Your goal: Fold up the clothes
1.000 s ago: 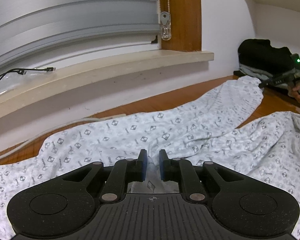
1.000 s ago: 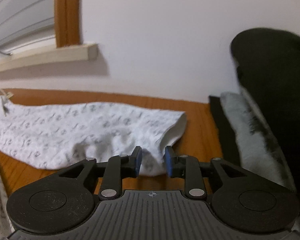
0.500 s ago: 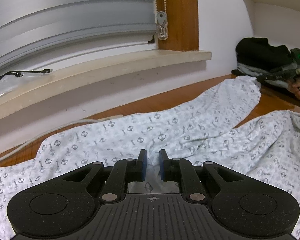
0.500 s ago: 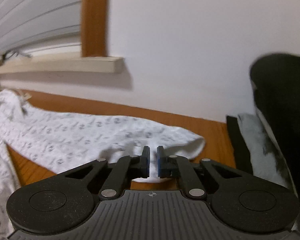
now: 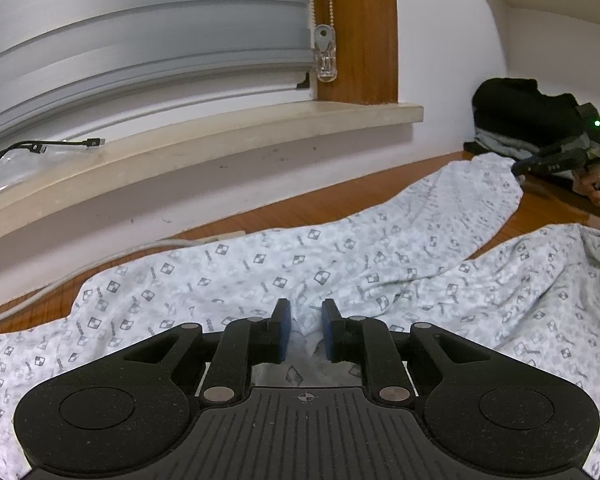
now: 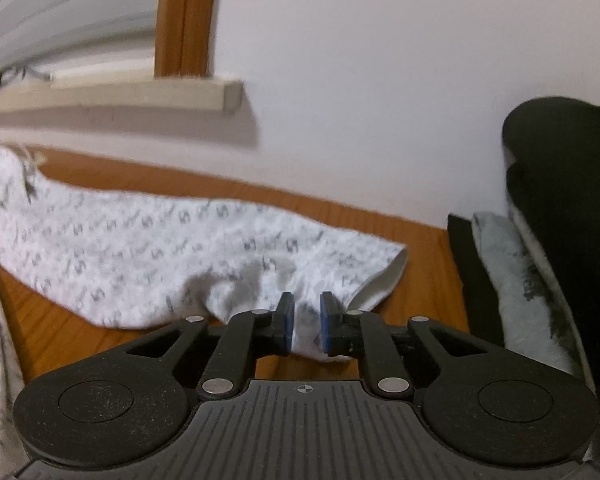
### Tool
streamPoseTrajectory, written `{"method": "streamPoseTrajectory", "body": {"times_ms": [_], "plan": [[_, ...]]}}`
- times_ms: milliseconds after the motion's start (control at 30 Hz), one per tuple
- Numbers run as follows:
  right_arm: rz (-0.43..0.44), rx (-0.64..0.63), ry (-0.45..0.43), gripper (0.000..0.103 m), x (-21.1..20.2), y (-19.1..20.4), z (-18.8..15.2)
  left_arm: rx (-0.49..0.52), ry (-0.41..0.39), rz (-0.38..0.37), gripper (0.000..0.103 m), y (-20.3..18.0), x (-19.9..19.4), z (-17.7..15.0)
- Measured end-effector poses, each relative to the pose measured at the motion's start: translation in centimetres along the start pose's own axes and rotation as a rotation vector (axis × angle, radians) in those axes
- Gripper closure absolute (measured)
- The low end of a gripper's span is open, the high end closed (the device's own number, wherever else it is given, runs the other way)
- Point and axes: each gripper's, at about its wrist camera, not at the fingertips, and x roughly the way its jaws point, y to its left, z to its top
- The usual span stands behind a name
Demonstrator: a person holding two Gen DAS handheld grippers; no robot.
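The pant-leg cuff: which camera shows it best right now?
The right wrist view: the cuff lies close, its open end clear, just beyond the right tongs, whose jaws are opening with cloth between them. The left wrist view shows it small and far off, at the right edge.

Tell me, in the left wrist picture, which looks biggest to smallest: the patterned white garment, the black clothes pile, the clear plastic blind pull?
1. Patterned white garment, spread across the wooden table.
2. Black clothes pile, far away, so it may really be bigger than it looks.
3. Clear plastic blind pull.
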Motion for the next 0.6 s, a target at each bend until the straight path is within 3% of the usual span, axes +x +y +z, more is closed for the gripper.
{"method": "streamPoseTrajectory", "body": {"times_ms": [167, 267, 600], "plan": [[-0.041, 0.038, -0.013, 0.068, -0.4, -1.2, 0.0, 0.001, 0.000, -0.001, 0.085, -0.1, 0.0, 0.0], [-0.045, 0.059, 0.003, 0.068, 0.1, -1.6, -0.4, -0.004, -0.002, -0.003, 0.085, 0.0, 0.0, 0.0], [0.071, 0.043, 0.006, 0.068, 0.0, -0.4, 0.3, -0.007, -0.003, 0.000, 0.085, 0.0, 0.0, -0.1]]}}
